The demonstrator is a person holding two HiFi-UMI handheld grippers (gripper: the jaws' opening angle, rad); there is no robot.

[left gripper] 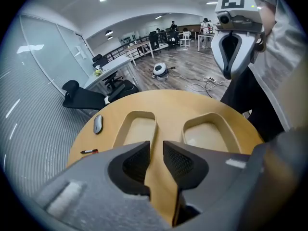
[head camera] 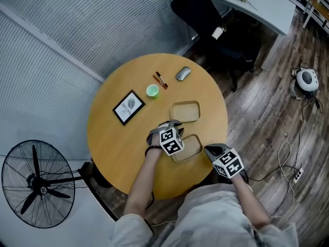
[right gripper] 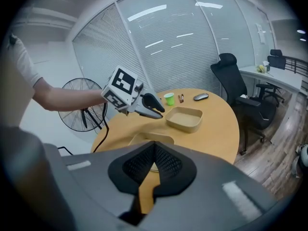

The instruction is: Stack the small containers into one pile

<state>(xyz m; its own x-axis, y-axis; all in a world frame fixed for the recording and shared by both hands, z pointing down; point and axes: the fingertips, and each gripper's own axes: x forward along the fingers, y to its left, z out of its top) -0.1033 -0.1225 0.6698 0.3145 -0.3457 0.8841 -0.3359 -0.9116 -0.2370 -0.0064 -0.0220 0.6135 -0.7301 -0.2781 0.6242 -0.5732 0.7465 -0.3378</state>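
Sitting apart on round wooden table (head camera: 115,148), two tan rounded trays (head camera: 185,111) (head camera: 191,147); left claw (left gripper: 155,150) released, right claw (right gripper: 154,149) clenched empty.

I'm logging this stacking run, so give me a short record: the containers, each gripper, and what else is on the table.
containers: far container and near container, both tan, apart, not stacked
left gripper: jaws slightly apart, empty
right gripper: jaws together, empty
other items: green cup, marker, mouse, framed picture
surface: round wooden table
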